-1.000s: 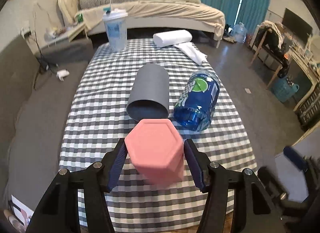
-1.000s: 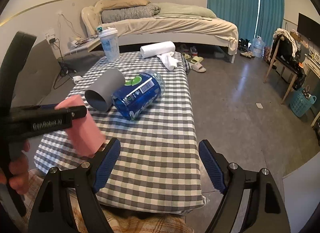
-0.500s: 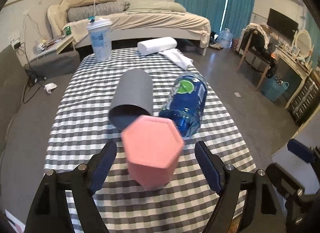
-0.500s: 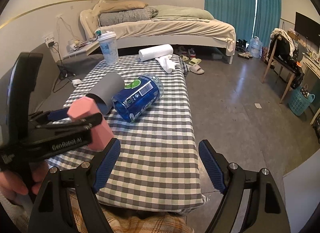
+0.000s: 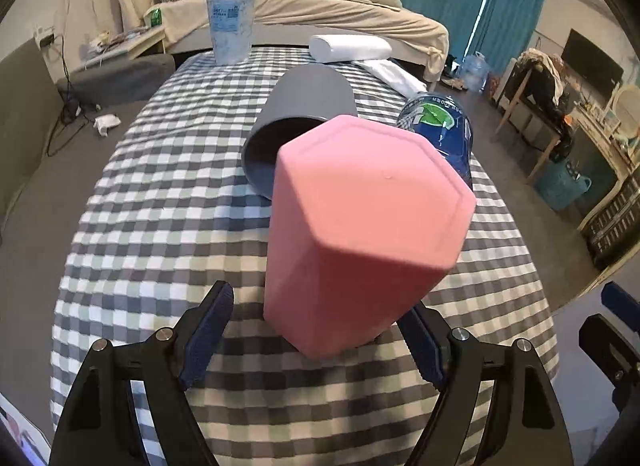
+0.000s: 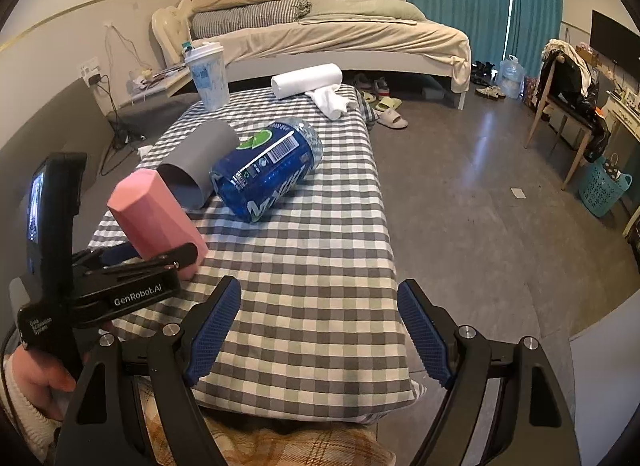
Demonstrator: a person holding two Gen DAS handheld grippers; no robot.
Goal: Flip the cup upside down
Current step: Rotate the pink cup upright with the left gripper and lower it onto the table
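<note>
Standing base-up but tilted on the checked table (image 6: 320,266), near its left edge, the pink cup (image 5: 360,225) sits between the wide-spread fingers of the left gripper (image 5: 316,330), apparently let go so it can settle inverted. Right gripper (image 6: 320,330): wide, holding nothing, near the table's front edge. Beyond lie a grey cup (image 6: 200,161) and blue bottle (image 6: 268,169). Writing: "GenRobot.AI".

Pink cup on the checked table

The pink cup (image 6: 154,217) stands bottom up and leaning, with the left gripper (image 6: 168,256) around its low end. A grey cup (image 6: 200,163) lies on its side, touching a blue bottle (image 6: 268,173). The right gripper (image 6: 320,330) hangs wide apart over the checked cloth (image 6: 320,258), holding nothing.
</note>
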